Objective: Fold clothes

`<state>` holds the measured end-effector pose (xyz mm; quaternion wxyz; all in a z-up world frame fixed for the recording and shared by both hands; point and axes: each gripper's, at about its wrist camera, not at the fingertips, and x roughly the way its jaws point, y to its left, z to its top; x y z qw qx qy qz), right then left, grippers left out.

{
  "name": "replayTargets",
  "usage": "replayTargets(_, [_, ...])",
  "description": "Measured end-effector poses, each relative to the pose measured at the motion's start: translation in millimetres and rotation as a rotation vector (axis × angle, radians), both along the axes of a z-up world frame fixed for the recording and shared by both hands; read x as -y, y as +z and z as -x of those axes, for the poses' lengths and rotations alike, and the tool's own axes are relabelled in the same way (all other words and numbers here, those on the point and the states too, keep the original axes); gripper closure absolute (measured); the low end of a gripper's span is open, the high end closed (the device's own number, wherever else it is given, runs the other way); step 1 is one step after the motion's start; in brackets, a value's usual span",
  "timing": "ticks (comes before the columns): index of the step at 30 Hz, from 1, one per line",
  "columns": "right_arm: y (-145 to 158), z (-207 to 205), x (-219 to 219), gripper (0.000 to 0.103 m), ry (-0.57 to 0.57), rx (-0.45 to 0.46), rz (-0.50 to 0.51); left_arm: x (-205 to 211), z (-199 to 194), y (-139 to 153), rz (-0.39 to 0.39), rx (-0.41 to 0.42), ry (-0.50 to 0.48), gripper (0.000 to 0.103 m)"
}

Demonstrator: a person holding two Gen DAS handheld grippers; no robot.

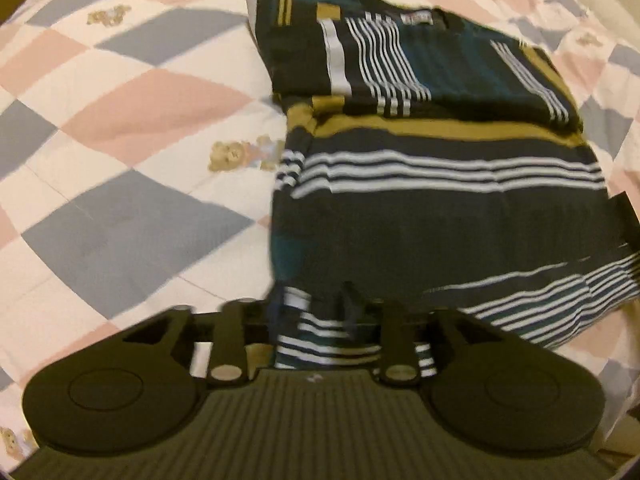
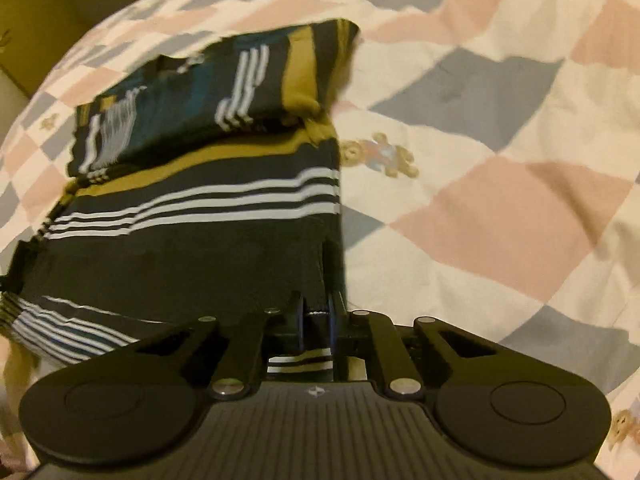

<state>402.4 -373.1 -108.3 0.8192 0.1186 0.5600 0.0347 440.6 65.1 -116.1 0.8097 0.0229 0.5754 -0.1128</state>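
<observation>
A dark shirt (image 1: 448, 200) with white, mustard and teal stripes lies on the bed, its sleeves and top part folded in. It also shows in the right wrist view (image 2: 192, 240). My left gripper (image 1: 316, 304) is shut on the shirt's near hem at its left corner. My right gripper (image 2: 320, 292) is shut on the near hem at its right corner. The right gripper's black finger (image 1: 624, 220) shows at the right edge of the left wrist view. The fingertips of both grippers are mostly hidden by cloth.
The shirt rests on a quilt (image 1: 132, 128) with pink, grey and white diamonds and small teddy bear prints (image 2: 380, 156). A dark wall or furniture (image 2: 60, 12) stands beyond the bed's far left edge.
</observation>
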Motion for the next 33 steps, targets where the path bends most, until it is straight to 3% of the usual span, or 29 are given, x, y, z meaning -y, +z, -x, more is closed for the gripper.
replayTargets(4, [-5, -1, 3, 0.085, -0.002, -0.019, -0.033, 4, -1, -3, -0.021, 0.000, 0.003, 0.076])
replayTargets(9, [-11, 0, 4, 0.087, -0.015, -0.029, -0.046, 8, 7, 3, -0.077, 0.059, -0.017, 0.095])
replayTargets(12, [-6, 4, 2, 0.094, -0.018, -0.002, -0.017, 3, 11, 12, -0.050, 0.110, 0.001, 0.096])
replayTargets(19, [32, 12, 2, 0.095, -0.050, 0.172, -0.020, -17, 13, 35, 0.099, 0.214, 0.115, 0.095])
replayTargets(22, [37, 9, 4, 0.095, -0.074, 0.210, -0.033, -16, 8, 28, 0.068, 0.173, 0.102, 0.090])
replayTargets(24, [32, 4, 4, 0.095, -0.084, 0.199, -0.037, -16, 3, 12, 0.015, 0.117, 0.109, 0.079])
replayTargets(25, [29, 1, 4, 0.095, -0.089, 0.193, -0.038, -18, 0, 5, 0.018, 0.091, 0.121, 0.079])
replayTargets(27, [9, -7, 3, 0.094, -0.114, 0.139, -0.030, -21, -3, -1, 0.043, 0.069, 0.140, 0.082])
replayTargets(30, [-19, -20, 2, 0.093, -0.154, 0.039, -0.031, -16, -2, 6, 0.052, 0.116, 0.110, 0.086])
replayTargets(32, [-20, -21, 2, 0.092, -0.168, 0.048, -0.043, -12, -7, 0, 0.035, 0.104, 0.088, 0.086])
replayTargets(33, [-19, -21, 1, 0.092, -0.164, 0.048, -0.040, -10, -9, -4, 0.025, 0.095, 0.080, 0.094])
